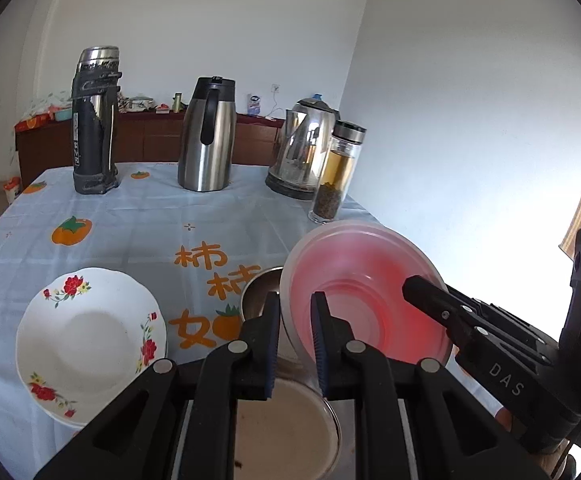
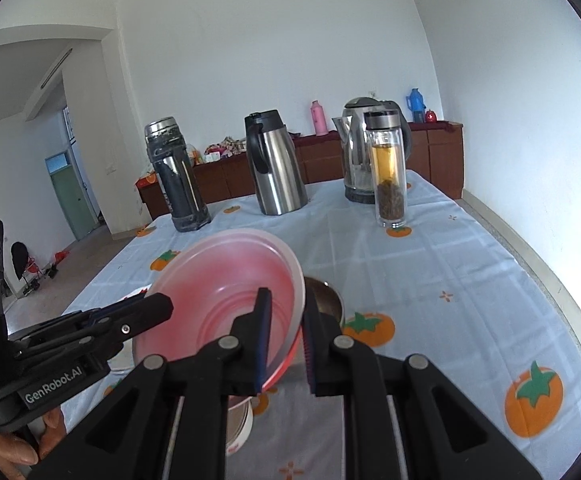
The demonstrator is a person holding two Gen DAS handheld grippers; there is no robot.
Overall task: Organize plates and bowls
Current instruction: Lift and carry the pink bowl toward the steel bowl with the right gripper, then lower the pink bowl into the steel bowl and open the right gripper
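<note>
A translucent pink plastic bowl (image 1: 362,292) is held tilted above the table, gripped on both sides. My left gripper (image 1: 296,344) is shut on its near left rim. My right gripper (image 2: 284,344) is shut on its right rim (image 2: 230,292); it also shows in the left wrist view (image 1: 430,300). Under the pink bowl a metal bowl (image 1: 260,288) stands on the table, also seen in the right wrist view (image 2: 326,300). A white floral plate (image 1: 86,344) lies at the left. A round container with a beige inside (image 1: 286,432) sits right below my left gripper.
At the table's far side stand a dark thermos (image 1: 94,120), a steel carafe (image 1: 206,136), an electric kettle (image 1: 302,148) and a glass tea bottle (image 1: 336,172). The tablecloth (image 2: 450,272) has orange fruit prints. A wall runs along the right edge.
</note>
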